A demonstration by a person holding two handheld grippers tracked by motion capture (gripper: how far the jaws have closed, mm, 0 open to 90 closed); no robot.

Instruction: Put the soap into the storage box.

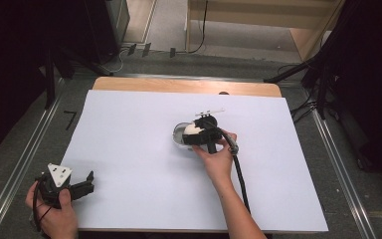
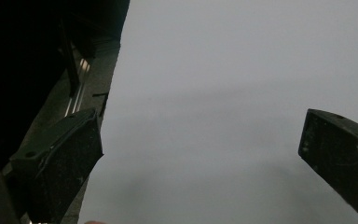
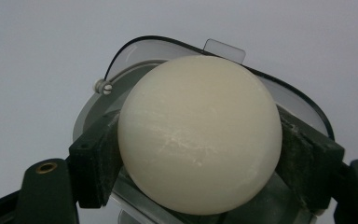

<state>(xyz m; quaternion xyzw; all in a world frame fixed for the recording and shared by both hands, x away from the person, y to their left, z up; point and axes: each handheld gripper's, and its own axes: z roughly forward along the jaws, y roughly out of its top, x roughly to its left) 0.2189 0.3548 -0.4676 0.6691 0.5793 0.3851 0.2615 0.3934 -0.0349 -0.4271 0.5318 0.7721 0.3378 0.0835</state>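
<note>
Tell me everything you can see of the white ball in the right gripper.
The ball is cream-white, smooth and round, with faint scuffs and a matte, waxy look. The right gripper clamps it at its widest part, one black pad on each side. It sits over a clear round container with a small tab, near the middle of the white table. Whether it touches the container is unclear.

Camera positions: one fixed overhead, two riding on the grippers.

The high view looks forward and down from the person's side onto the whole white counter [image 1: 144, 164]. The right gripper view sits very close to the cream ball [image 3: 199, 135], just right of counter centre, seen also from above [image 1: 191, 129]. The left gripper view faces bare counter [image 2: 223, 93] from its near left corner.
</note>
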